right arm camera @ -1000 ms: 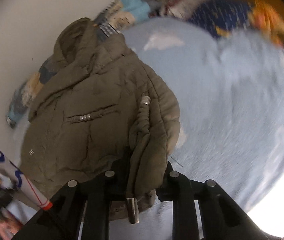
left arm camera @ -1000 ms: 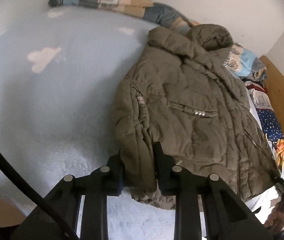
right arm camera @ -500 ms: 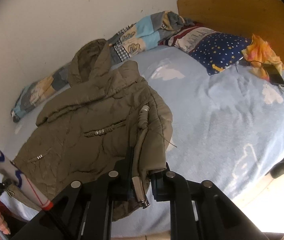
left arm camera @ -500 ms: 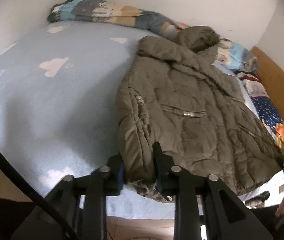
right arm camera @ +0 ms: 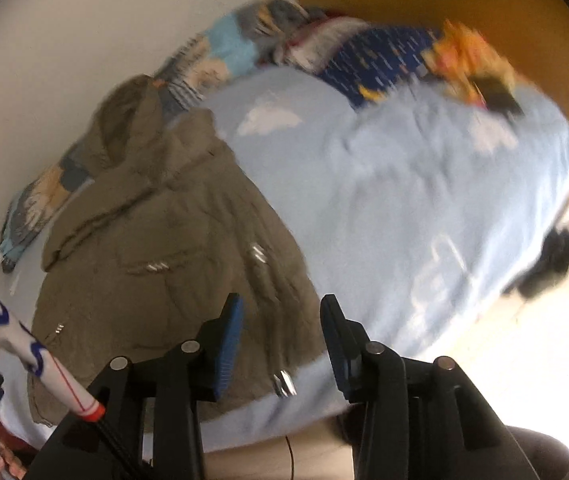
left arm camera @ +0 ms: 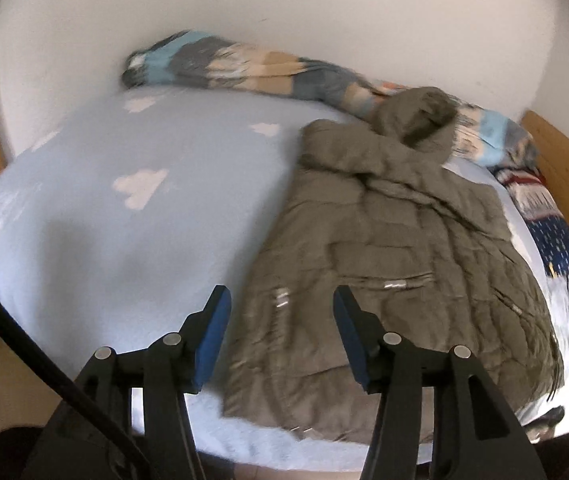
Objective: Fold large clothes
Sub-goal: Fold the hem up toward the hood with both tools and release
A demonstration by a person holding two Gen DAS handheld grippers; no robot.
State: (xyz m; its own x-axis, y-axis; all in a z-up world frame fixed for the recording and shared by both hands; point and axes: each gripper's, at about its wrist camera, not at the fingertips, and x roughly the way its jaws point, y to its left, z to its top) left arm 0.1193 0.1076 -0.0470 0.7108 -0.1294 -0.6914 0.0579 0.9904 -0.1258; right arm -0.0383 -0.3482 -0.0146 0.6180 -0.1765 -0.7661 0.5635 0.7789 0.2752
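Note:
An olive-brown padded jacket [left arm camera: 396, 256] with a hood lies flat on the light blue bed sheet [left arm camera: 132, 216], hood toward the wall. My left gripper [left arm camera: 280, 304] hangs above the jacket's near left hem; its jaws are opening and nothing sits between the blue pads. In the right wrist view the same jacket [right arm camera: 156, 256] lies left of centre, and my right gripper [right arm camera: 280, 312] hovers over its near right hem. Those jaws are opening too, with only air between them and the cloth lying below.
A rolled patchwork blanket [left arm camera: 244, 68] runs along the white wall. Patterned pillows [right arm camera: 372, 60] and an orange cloth [right arm camera: 468, 56] lie by the wooden headboard [right arm camera: 464, 4]. A white pole with blue marks [right arm camera: 24, 344] crosses the right view's lower left. The floor [right arm camera: 524, 344] lies past the bed edge.
Both grippers were shut on the jacket's lower hem; they have let go and risen. The hem has dropped flat onto the bed, and both pairs of jaws now stand apart.

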